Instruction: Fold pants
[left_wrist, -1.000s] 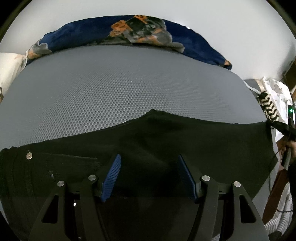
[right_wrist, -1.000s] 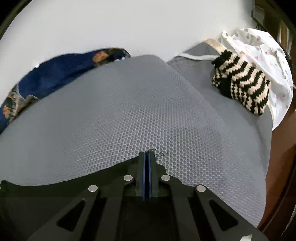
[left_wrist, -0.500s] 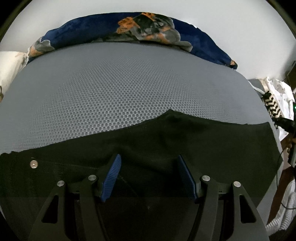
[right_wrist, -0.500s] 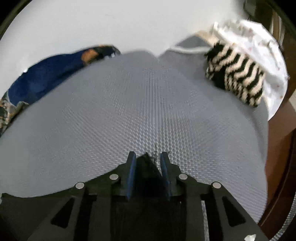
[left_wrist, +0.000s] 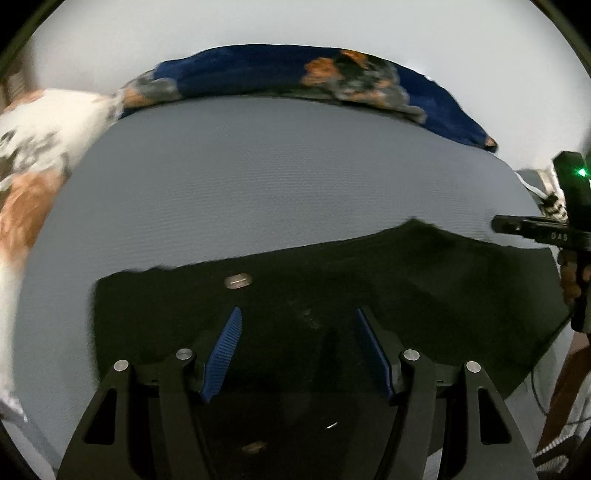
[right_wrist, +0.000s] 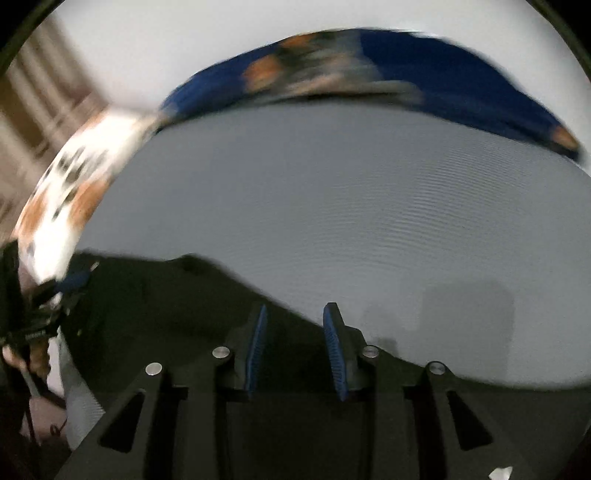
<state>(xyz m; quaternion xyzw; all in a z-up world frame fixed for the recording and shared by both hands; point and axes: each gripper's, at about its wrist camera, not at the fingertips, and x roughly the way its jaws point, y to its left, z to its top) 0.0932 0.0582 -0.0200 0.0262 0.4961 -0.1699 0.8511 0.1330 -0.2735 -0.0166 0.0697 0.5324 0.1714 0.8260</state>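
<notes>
Right gripper (right_wrist: 295, 314) jaws now parted over black pants (left_wrist: 332, 295).

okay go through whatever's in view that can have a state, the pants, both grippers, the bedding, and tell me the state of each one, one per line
black pants: spread flat on the bed, not gripped.
left gripper: open, over the pants, holding nothing.
right gripper: open, holding nothing, at the pants' edge.
blue blanket: bunched along the bed's far edge.
grey mattress cover: smooth, bare beyond the pants.
</notes>
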